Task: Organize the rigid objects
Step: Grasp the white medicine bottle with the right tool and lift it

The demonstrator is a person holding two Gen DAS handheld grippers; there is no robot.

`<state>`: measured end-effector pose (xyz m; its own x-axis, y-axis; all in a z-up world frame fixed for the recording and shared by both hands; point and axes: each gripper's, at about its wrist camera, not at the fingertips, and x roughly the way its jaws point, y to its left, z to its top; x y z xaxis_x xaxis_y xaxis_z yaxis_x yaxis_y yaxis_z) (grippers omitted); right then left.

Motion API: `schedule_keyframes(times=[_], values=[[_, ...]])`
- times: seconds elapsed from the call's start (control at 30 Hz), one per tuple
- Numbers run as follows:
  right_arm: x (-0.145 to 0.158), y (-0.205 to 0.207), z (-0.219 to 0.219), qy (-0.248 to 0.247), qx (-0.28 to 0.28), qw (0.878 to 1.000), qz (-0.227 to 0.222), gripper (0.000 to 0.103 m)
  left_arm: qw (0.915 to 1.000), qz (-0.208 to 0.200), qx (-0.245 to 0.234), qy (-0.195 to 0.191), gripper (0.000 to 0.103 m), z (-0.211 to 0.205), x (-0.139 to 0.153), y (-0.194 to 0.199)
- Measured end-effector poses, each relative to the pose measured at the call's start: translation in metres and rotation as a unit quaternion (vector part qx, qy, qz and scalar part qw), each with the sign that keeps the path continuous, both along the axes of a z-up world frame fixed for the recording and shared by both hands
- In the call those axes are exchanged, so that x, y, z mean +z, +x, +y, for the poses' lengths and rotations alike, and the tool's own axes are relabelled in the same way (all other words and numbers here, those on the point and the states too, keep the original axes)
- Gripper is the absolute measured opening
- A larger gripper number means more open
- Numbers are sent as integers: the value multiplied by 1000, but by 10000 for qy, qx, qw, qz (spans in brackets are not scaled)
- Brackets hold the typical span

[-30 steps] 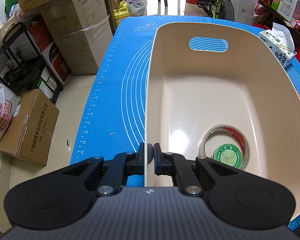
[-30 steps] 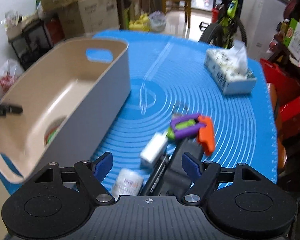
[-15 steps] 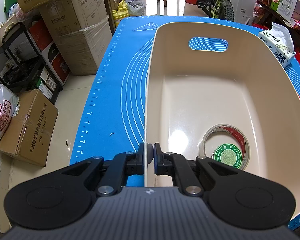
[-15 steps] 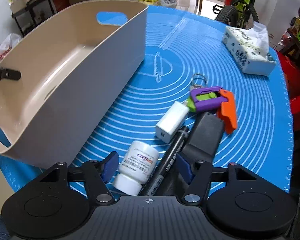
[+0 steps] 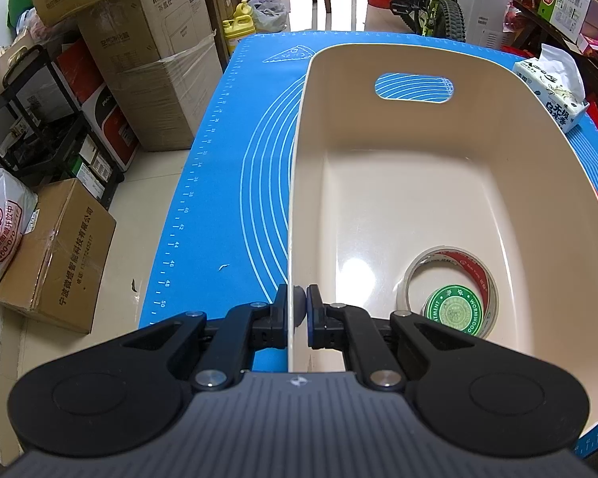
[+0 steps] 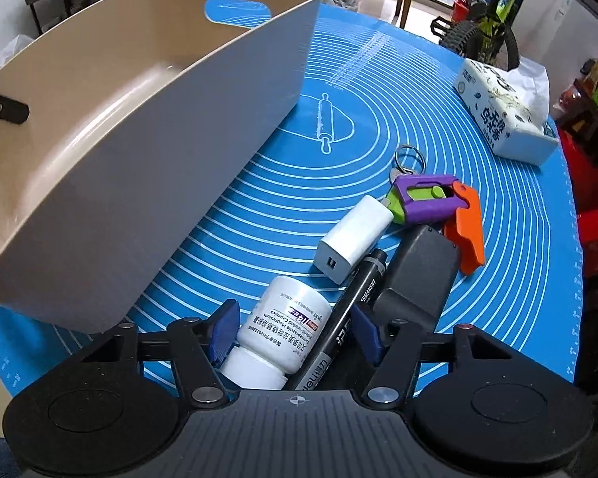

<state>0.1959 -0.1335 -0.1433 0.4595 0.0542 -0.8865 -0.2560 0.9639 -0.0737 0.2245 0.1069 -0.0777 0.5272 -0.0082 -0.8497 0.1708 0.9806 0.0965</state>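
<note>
My left gripper (image 5: pixel 297 306) is shut on the left wall of the beige bin (image 5: pixel 295 199); a tape roll (image 5: pixel 450 290) lies inside. In the right wrist view the bin (image 6: pixel 139 183) stands on the left. My right gripper (image 6: pixel 295 332) is open low over the mat, its fingers either side of a white pill bottle (image 6: pixel 281 330) and a black marker (image 6: pixel 347 310). Beyond lie a white charger (image 6: pixel 355 239), a dark grey block (image 6: pixel 416 279), and a purple, green and orange key-ring toy (image 6: pixel 438 207).
A blue mat (image 6: pixel 378 91) covers the table. A tissue pack (image 6: pixel 502 115) lies at the far right, also in the left wrist view (image 5: pixel 550 91). Cardboard boxes (image 5: pixel 139 59) and a rack stand on the floor beyond the table's left edge.
My right gripper has moved forward and down, so the pill bottle and marker now sit between its open fingers. The left gripper and bin have not moved.
</note>
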Motion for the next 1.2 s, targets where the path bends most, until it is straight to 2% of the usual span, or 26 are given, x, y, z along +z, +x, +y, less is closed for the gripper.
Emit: schedule_keyframes(times=[0.23, 0.33, 0.37, 0.4, 0.47, 0.6, 0.7, 0.9, 1.2], values=[[-6, -2, 8, -302, 236, 9992, -142, 67, 10000, 3, -7, -3, 10, 0, 0, 0], [-4, -3, 8, -392, 214, 9987, -237, 57, 10000, 3, -9, -10, 10, 1, 0, 0], [-3, -3, 6, -426, 193, 9985, -276, 46, 10000, 5, -6, -5, 9, 1, 0, 0], [-1, -4, 4, -501, 176, 9981, -320, 46, 10000, 6, -4, -1, 9, 1, 0, 0], [0, -2, -4, -279, 113, 9993, -226, 46, 10000, 1, -6, 17, 9, 0, 0, 0], [1, -6, -2, -286, 213, 9990, -271, 46, 10000, 3, -7, 4, 10, 0, 0, 0], [10, -6, -3, -178, 205, 9986, -454, 46, 10000, 4, -11, 15, 10, 0, 0, 0], [36, -5, -21, 290, -151, 9966, -761, 46, 10000, 12, -16, 28, 10, 1, 0, 1], [76, -10, -51, 888, -686, 9837, -1407, 46, 10000, 11, 0, 49, 10, -2, -1, 1]])
